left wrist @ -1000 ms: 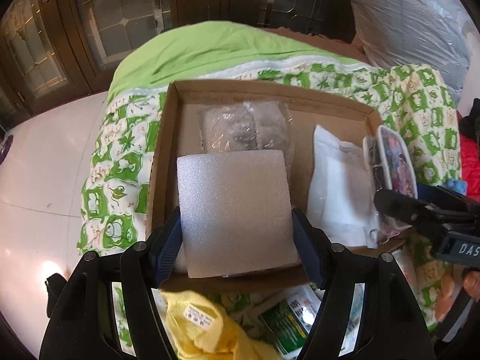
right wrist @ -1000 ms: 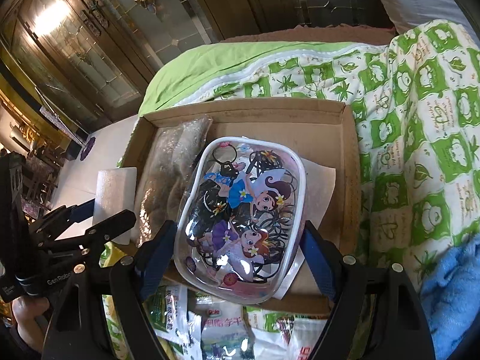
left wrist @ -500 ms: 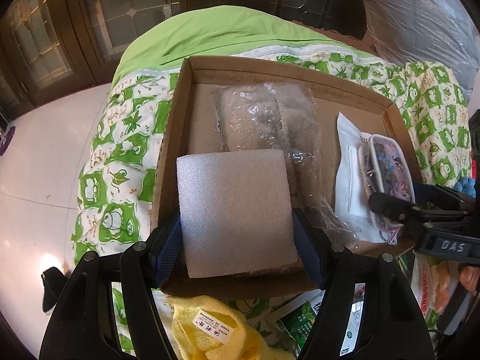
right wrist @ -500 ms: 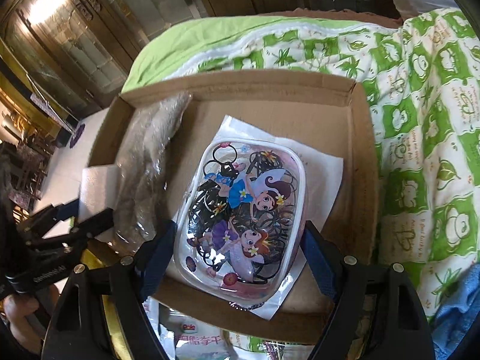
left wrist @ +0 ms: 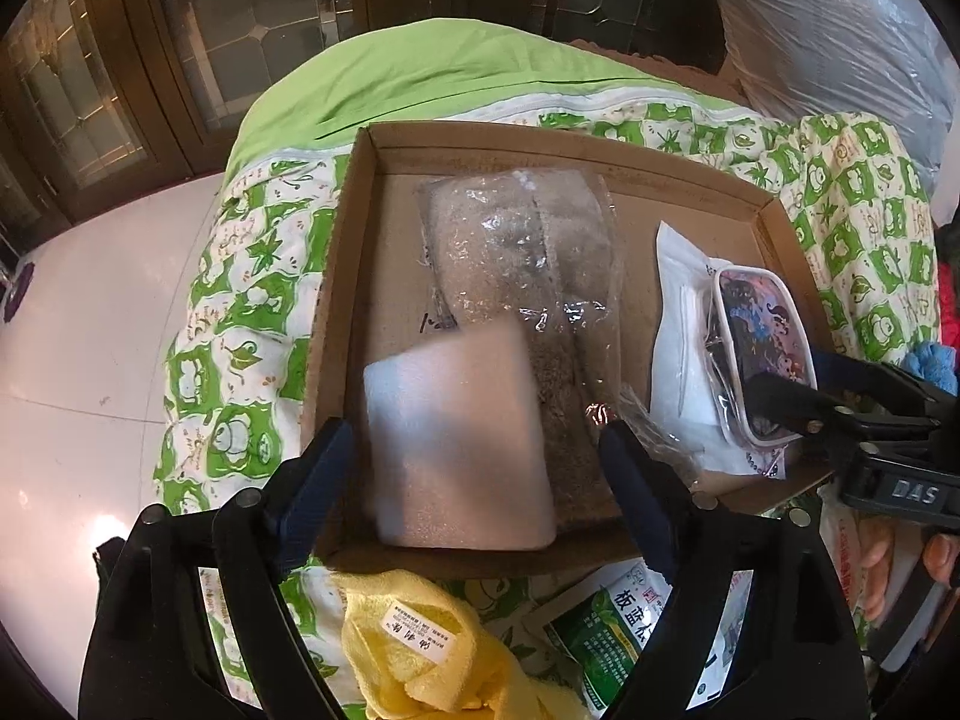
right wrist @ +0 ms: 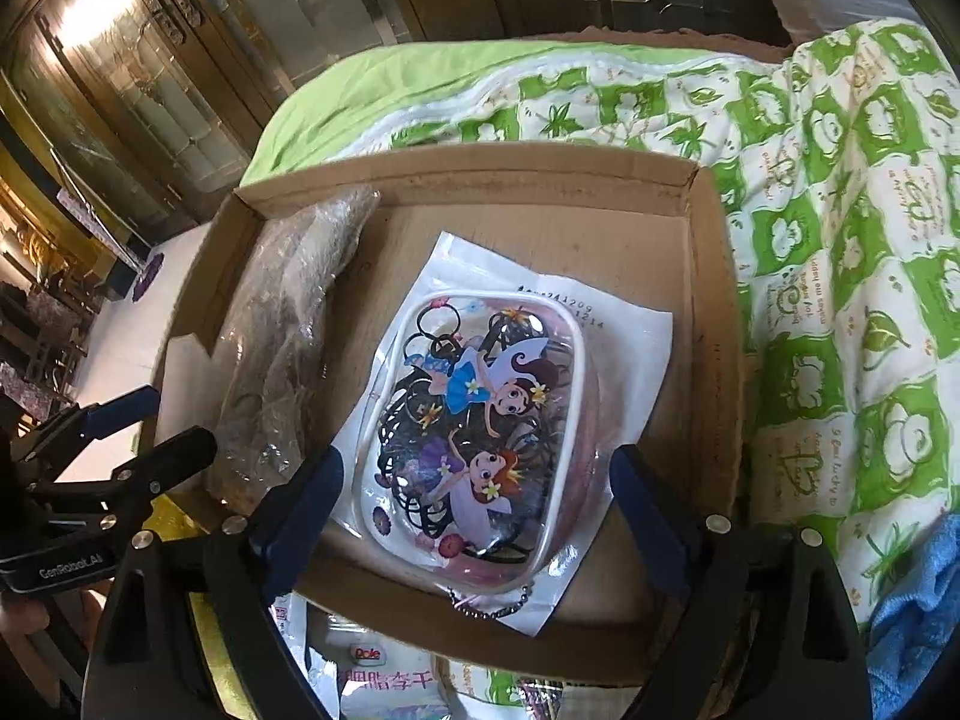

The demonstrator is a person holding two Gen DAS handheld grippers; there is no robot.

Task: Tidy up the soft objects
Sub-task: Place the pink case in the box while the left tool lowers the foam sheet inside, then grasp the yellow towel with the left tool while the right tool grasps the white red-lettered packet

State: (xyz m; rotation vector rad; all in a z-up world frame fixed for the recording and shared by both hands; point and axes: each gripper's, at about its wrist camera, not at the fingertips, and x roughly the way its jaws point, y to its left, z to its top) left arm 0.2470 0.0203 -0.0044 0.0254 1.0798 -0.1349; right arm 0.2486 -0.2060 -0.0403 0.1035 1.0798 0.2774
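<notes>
An open cardboard box (left wrist: 540, 144) rests on the quilt. A white foam block (left wrist: 456, 438) lies in its near left corner, between the fingers of my left gripper (left wrist: 474, 480). Those jaws are opening and there is a gap on each side of the block. A plastic-wrapped grey-brown bundle (left wrist: 522, 252) lies behind the block. In the right wrist view a clear cartoon pouch (right wrist: 480, 420) lies on a white packet (right wrist: 624, 348) in the box (right wrist: 480, 162). My right gripper (right wrist: 477, 510) straddles the pouch, its jaws opening, and the pads sit just off its sides.
A yellow towel (left wrist: 420, 648), a green packet (left wrist: 612, 618) and a Dole packet (right wrist: 384, 672) lie in front of the box. Green-and-white quilt (right wrist: 840, 240) surrounds it, with a blue cloth (right wrist: 924, 600) at the right. White floor (left wrist: 78, 330) and glass cabinet doors (left wrist: 150, 60) lie to the left.
Both grippers came forward over the box and their jaws widened. The foam block, gripped before, now lies loose in the box. The pouch has settled on the white packet.
</notes>
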